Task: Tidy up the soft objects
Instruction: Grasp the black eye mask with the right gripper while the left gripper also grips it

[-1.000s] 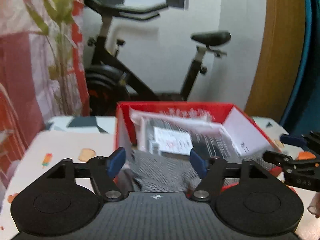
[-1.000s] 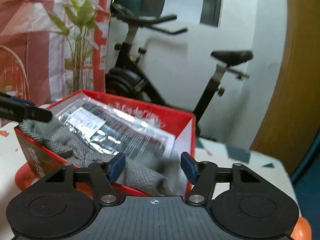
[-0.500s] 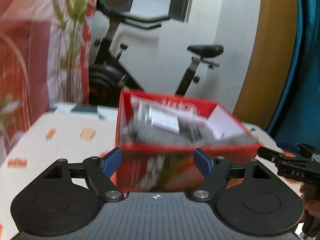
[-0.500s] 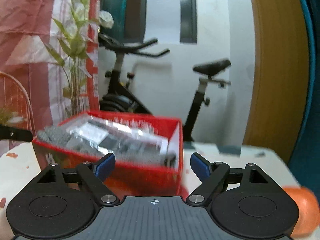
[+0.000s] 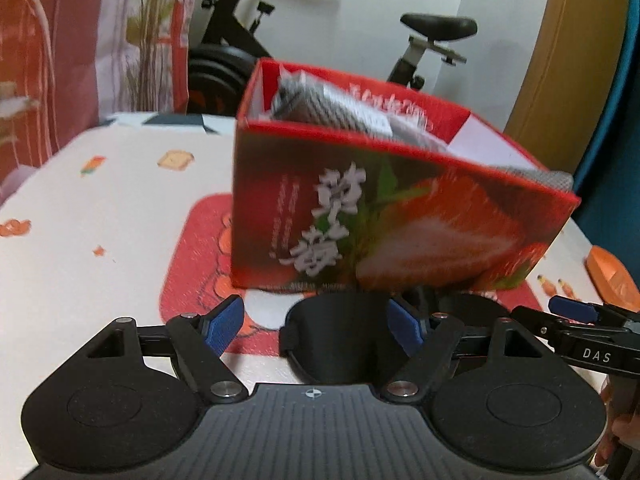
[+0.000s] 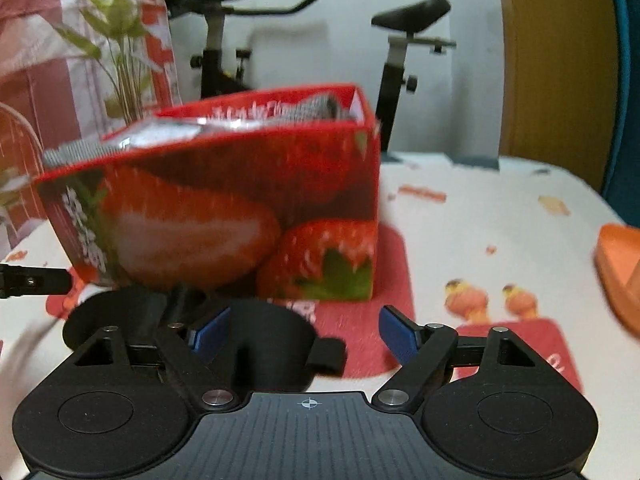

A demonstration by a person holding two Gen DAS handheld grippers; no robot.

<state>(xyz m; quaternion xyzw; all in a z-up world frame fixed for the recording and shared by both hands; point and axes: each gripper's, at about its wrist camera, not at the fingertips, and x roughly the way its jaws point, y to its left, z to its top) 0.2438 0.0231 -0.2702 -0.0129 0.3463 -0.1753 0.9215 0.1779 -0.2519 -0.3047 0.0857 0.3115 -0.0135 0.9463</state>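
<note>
Now lower: black eye mask [image 5: 336,336] before strawberry box [image 5: 392,216]

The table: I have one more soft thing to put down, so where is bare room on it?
Free: the tablecloth left of the red box, up to the curtain, and the stretch right of the box toward the orange dish. Crowded: the red mat in front of the box, where a black eye mask lies between both open grippers.

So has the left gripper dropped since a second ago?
Yes. The left gripper has come down: it looked into the red box from above before, and now faces its side wall.
</note>
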